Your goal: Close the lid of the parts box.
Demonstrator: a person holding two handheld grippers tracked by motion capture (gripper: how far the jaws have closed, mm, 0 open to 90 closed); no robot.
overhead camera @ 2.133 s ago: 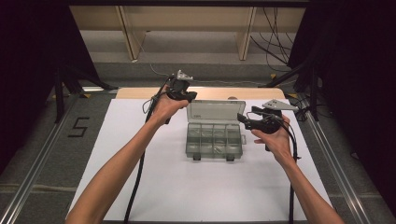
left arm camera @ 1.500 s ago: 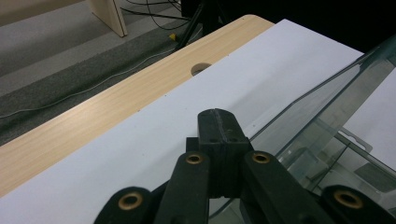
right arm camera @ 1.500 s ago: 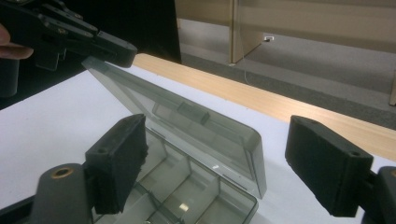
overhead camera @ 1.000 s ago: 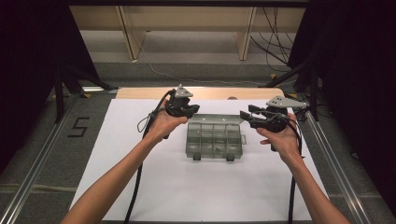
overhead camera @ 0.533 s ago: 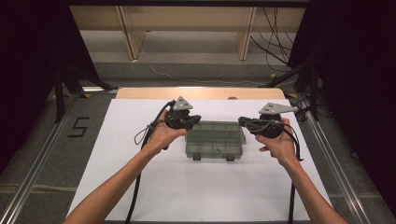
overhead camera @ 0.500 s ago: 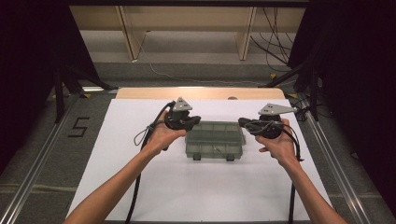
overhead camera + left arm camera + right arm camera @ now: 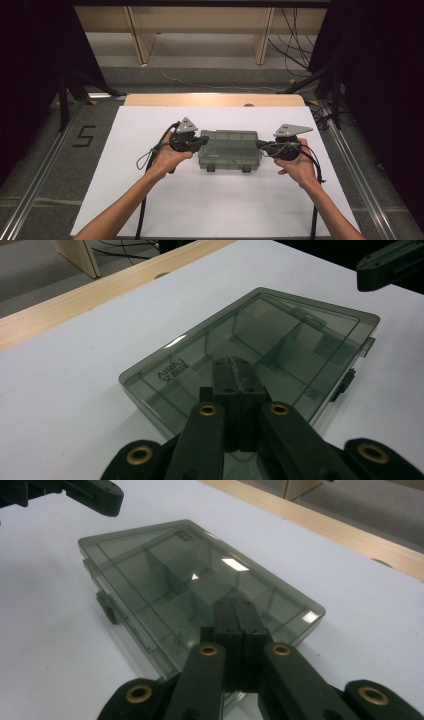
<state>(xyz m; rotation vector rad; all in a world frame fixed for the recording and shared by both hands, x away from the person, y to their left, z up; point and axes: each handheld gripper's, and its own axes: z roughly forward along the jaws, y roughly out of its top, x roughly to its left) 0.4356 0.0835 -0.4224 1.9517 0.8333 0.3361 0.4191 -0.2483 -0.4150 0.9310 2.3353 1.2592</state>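
Down at the near edge of the high view, two forearms come up over the white table point(image 7: 125, 200), one gripper in each hand, so yeah, both ends of the job are covered. Left gripper point(image 7: 202, 142) has its jaws pressed together with nothing between them, tips resting over the left end of the smoky clear organizer box point(image 7: 229, 150). Right gripper point(image 7: 261, 145) is the mirror of that at the right end, and its jaws have just been closing, now fully together and empty too. Big change: two seconds ago the lid stood up open, a second ago it was halfway down, and now it lies flat on the box, with both hands dropped down alongside it. So I'd say the closing part is basically done and what's left is snapping the latches. Can't really tell from these frames if the two dark latches point(image 7: 211, 168) on the near side are clicked, too small and murky. Box sits mid-table, long axis running left to right, latch side facing the person, hinge side toward the wooden strip point(image 7: 215, 100) along the far edge.
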